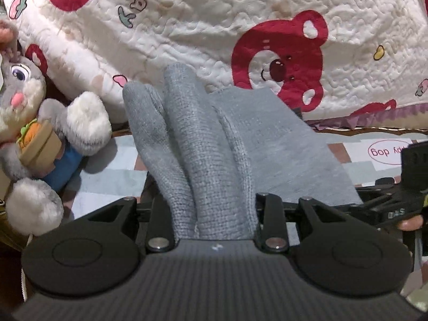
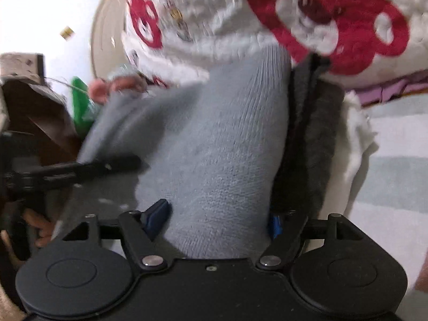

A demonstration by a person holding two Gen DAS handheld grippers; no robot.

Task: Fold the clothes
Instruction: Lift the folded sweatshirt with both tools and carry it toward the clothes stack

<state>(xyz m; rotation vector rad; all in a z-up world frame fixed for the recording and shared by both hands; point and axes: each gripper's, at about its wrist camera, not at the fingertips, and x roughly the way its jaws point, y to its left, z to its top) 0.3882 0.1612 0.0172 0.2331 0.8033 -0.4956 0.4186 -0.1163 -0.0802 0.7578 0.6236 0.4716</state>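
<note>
A grey knit garment [image 1: 214,144] is bunched in thick folds over my left gripper [image 1: 211,214], which is shut on it; the fingertips are hidden under the cloth. Its flat part [image 1: 281,144] spreads to the right over the bed. In the right wrist view the same grey garment [image 2: 214,147] fills the middle. My right gripper [image 2: 216,224] is shut on it, with blue pads [image 2: 156,218] showing at the cloth's sides. The other gripper's black frame [image 2: 80,169] pokes in from the left. The right view is blurred.
A white quilt with red bears [image 1: 240,26] is piled behind the garment. A grey plush rabbit [image 1: 32,123] sits at the left. A patterned sheet [image 1: 112,176] covers the bed. A dark garment [image 2: 307,139] and white cloth [image 2: 355,144] lie right of the grey one.
</note>
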